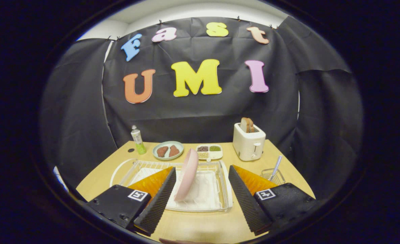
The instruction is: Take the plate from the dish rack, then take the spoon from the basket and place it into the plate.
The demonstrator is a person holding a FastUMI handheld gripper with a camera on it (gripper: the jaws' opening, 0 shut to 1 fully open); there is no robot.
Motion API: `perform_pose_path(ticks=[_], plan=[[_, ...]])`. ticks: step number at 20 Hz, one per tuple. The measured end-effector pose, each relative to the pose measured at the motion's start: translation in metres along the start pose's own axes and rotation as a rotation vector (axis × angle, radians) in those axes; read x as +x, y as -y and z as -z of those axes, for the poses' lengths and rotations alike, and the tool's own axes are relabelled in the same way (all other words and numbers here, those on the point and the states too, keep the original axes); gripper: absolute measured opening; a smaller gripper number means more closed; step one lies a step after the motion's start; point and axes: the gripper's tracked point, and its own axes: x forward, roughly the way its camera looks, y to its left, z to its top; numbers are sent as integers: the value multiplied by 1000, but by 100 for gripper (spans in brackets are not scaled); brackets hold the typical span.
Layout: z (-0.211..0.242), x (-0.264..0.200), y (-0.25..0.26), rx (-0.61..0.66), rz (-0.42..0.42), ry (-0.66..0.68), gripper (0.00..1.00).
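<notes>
We open right at the start line, and by our reading nothing of the task is done yet. Our gripper [200, 200] hangs above the near edge of the wooden table [200, 225], its fingers spread wide and holding nothing. Between them and just ahead, the pink plate [187, 174] stands on edge in the white dish rack [220, 183], leaning a little, untouched. That is our first target, and we are lined up on it nicely: it sits in the gap between the fingers.

Off beyond the right finger, the spoon [276, 167] pokes up out of the small wire basket [273, 175], handle tilted toward the toaster [249, 144]. It waits its turn.

So, as we judge it, the whole run lies ahead: close on the plate and lift it out of the rack, set it down on the table, then go to the basket for the spoon and lay it in the plate.
</notes>
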Motion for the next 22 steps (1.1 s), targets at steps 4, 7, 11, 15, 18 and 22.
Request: perform_pose_path(ticks=[4, 7, 11, 15, 18, 22], plan=[[-9, 42, -11, -70, 15, -147, 97], [-15, 73, -8, -113, 57, -272, 91], [-11, 101, -4, -45, 158, -490, 61], [-15, 119, -6, -119, 187, -595, 47], [-19, 123, 4, -177, 258, -636, 36], [-13, 130, 2, -205, 251, -681, 35]])
